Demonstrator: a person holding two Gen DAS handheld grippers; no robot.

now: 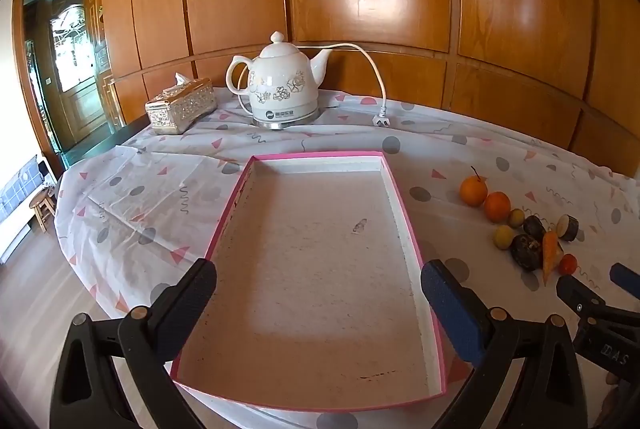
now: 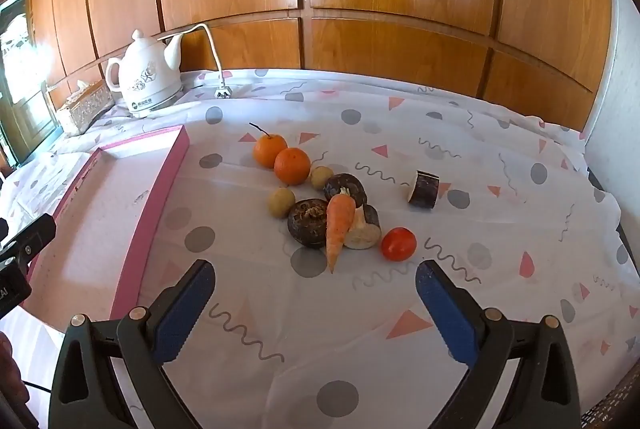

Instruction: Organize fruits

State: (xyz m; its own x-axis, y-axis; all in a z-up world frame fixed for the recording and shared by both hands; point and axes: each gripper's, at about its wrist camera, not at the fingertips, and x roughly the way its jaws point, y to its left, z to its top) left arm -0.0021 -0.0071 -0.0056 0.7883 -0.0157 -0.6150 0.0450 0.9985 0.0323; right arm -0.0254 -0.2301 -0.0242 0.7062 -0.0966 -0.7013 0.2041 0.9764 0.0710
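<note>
The tabletop [image 2: 460, 309] wears a white cloth with grey dots and pink triangles. On it lies a wide pink-rimmed tray [image 1: 404, 205], holding nothing. A white flowered kettle [image 1: 282, 85] stands at the back; its label is too small to read. Beside it sits a tissue box [image 1: 180, 105]. Right of the tray lies the produce: 2 oranges [image 2: 292, 165], 2 dark round fruits [image 2: 308, 223], a carrot [image 2: 338, 225], 2 cut aubergine pieces [image 2: 423, 189], a tomato [image 2: 398, 244], 2 small yellowish fruits [image 2: 281, 202]. The left claw [image 1: 318, 293] hangs spread wide over the tray, the right claw [image 2: 314, 289] spread wide before the carrot, both gripping nothing.
</note>
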